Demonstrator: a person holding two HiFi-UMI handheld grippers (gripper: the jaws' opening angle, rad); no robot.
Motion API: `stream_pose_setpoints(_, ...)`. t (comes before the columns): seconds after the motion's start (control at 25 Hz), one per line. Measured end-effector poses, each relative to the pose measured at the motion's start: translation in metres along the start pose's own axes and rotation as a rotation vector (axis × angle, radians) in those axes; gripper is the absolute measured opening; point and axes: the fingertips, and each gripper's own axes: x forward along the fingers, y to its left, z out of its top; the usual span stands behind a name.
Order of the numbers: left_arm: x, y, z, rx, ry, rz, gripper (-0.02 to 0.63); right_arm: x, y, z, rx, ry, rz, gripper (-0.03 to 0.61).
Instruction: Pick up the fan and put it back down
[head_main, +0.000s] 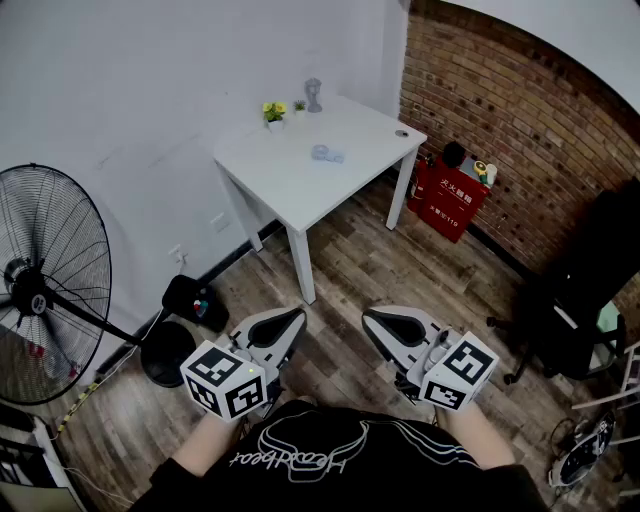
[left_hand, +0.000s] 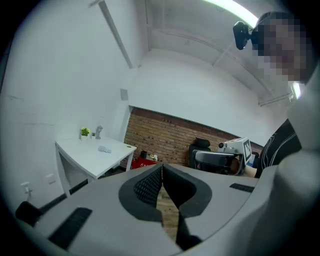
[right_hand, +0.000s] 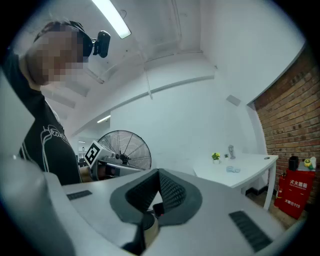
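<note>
A big black floor fan (head_main: 45, 290) stands at the left by the white wall, its caged head tilted on a pole over a round base (head_main: 165, 360). The right gripper view also shows the fan (right_hand: 131, 150), behind the other gripper's marker cube. Both grippers are held low in front of the person, well apart from the fan. My left gripper (head_main: 290, 318) (left_hand: 161, 167) is shut with nothing between its jaws. My right gripper (head_main: 377, 318) (right_hand: 159, 172) is also shut and holds nothing.
A white table (head_main: 330, 175) stands ahead against the wall, with a small potted plant (head_main: 273, 112) and small items on it. A red fire-equipment box (head_main: 447, 200) sits by the brick wall. At the right is a black office chair (head_main: 575, 320). A black bag (head_main: 185, 297) lies near the fan's base.
</note>
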Motion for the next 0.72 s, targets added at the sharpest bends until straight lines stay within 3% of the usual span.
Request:
stream_pose_setpoints(0.36,-0.001,-0.021,-0.006,0.011,0.012,0.003,0.034,-0.022,0.013,0.005,-0.014,-0.012,0.016,0.002)
stream_pose_setpoints(0.64,0.010,-0.031,-0.008,0.028,0.035,-0.012,0.034,-0.039,-0.003,0.007,0.027,-0.065,-0.041,-0.005)
stream_pose_setpoints(0.72,0.015,-0.031,-0.007,0.031,0.042,-0.020,0.034,-0.040,-0.012,0.003,0.032,-0.056,-0.071,0.052)
